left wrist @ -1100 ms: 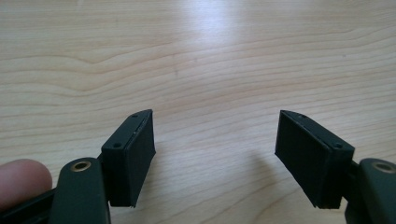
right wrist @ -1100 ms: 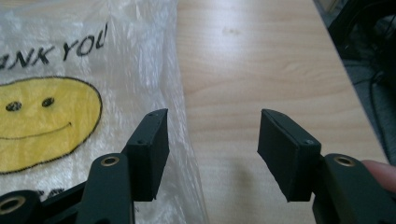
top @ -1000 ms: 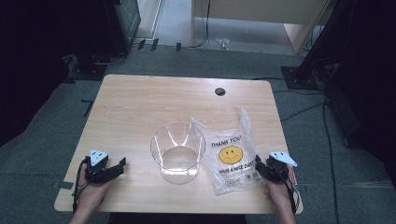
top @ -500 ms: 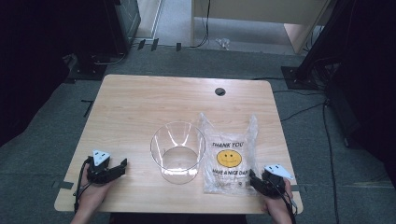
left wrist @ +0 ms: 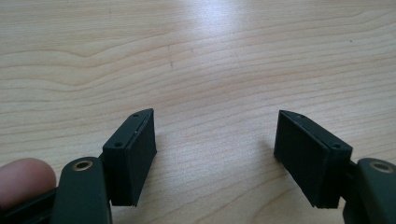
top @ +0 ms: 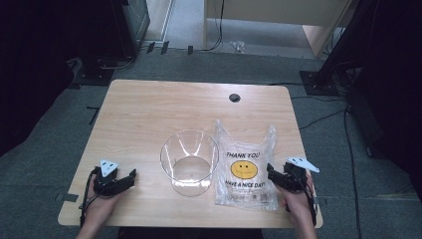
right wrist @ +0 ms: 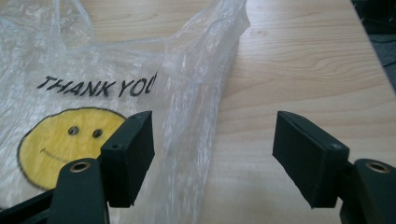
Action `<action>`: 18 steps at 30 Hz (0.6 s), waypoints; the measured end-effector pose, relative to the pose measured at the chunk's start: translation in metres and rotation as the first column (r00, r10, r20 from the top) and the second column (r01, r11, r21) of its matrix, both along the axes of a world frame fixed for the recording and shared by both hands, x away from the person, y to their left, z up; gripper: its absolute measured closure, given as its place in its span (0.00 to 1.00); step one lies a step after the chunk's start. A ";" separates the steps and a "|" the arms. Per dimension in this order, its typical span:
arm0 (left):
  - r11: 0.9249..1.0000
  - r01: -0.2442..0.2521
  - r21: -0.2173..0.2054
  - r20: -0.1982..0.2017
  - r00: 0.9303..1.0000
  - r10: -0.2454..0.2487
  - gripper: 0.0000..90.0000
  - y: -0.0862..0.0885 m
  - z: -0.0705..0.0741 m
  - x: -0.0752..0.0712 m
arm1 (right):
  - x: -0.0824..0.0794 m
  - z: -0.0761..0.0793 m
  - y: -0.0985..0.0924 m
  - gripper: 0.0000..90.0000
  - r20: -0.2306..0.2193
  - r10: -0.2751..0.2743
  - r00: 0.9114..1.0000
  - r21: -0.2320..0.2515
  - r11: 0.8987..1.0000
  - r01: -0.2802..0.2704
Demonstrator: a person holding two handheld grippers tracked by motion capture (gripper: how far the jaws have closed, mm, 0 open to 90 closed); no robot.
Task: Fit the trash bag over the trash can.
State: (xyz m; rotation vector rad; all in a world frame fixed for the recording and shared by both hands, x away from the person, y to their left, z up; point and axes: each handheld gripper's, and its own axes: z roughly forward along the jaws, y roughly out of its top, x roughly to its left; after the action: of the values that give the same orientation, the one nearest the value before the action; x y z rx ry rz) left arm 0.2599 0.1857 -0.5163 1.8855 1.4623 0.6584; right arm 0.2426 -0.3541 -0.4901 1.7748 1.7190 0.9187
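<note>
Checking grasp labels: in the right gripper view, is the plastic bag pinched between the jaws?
No; the right gripper stands open, the plastic bag lying flat on the table.

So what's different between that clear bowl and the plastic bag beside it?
The clear bowl stands upright and keeps a rigid round shape, while the plastic bag lies flat and crinkled on the table. The bowl is plain and looks empty; the bag carries black lettering, "THANK YOU", and a yellow smiley face. The bag's edge lies just ahead of the right hand-held gripper, whose jaws have just been opening with nothing clamped; the bowl stands apart from both grippers. Both are see-through.
</note>
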 end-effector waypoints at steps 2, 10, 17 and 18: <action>1.000 -0.001 -0.001 0.001 1.000 0.001 0.32 0.000 0.000 0.000 | 0.010 -0.003 0.001 0.31 -0.021 -0.013 1.000 0.028 1.000 0.014; 1.000 -0.002 -0.004 0.002 1.000 0.002 0.32 -0.001 0.000 0.000 | 0.026 -0.015 0.019 0.30 -0.053 0.009 0.999 0.049 0.999 -0.007; 1.000 0.004 0.003 0.002 1.000 -0.004 0.32 -0.001 0.000 0.000 | 0.025 -0.023 0.038 0.29 -0.059 0.047 0.997 0.046 0.998 -0.045; 1.000 0.005 0.004 0.001 1.000 -0.005 0.32 -0.001 0.000 0.000 | 0.025 -0.024 0.043 0.28 -0.059 0.056 0.997 0.051 0.997 -0.053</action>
State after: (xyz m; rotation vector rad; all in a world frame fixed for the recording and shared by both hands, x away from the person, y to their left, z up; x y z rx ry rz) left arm 0.2601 0.1843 -0.5164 1.8906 1.4564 0.6604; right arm 0.2674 -0.3114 -0.5136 1.8120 1.8056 0.9472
